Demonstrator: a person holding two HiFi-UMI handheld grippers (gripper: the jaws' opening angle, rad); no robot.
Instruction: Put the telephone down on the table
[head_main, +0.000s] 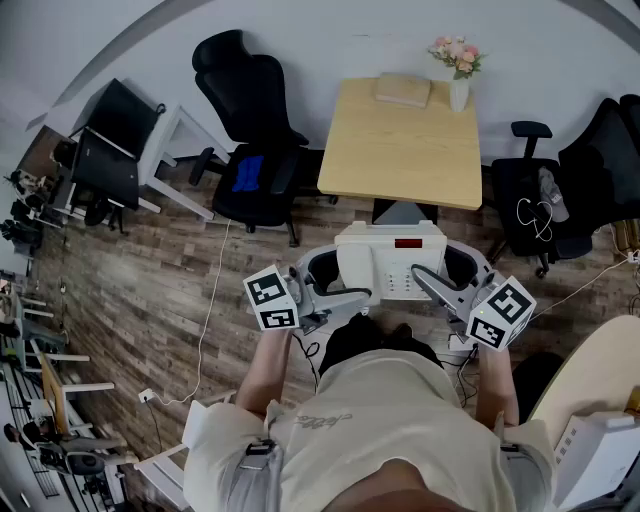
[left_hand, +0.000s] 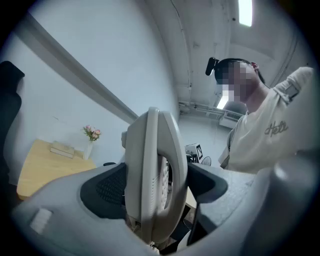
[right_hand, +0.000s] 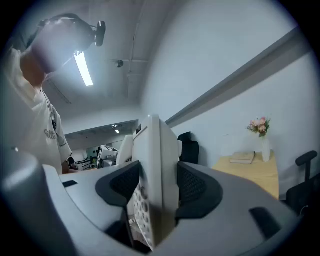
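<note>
Here, telephone (head_main: 366, 262) with illegible red display (head_main: 408, 243)

Dark cursive lettering (left_hand: 276, 129) on the chest of the person's cream T-shirt (left_hand: 255, 150) starts "Hel"; the rest is lost in a fold. In the head view the same print is too small to read. The red display (head_main: 408, 243) on the white plastic telephone (head_main: 378, 262) shows no legible digits, and its key markings are blurred.

Wood table (head_main: 400, 150) against white wall (head_main: 300, 40); black chair (head_main: 250, 130) left of table, second chair (head_main: 530, 200) right; plank floor (head_main: 150, 290) in front.
</note>
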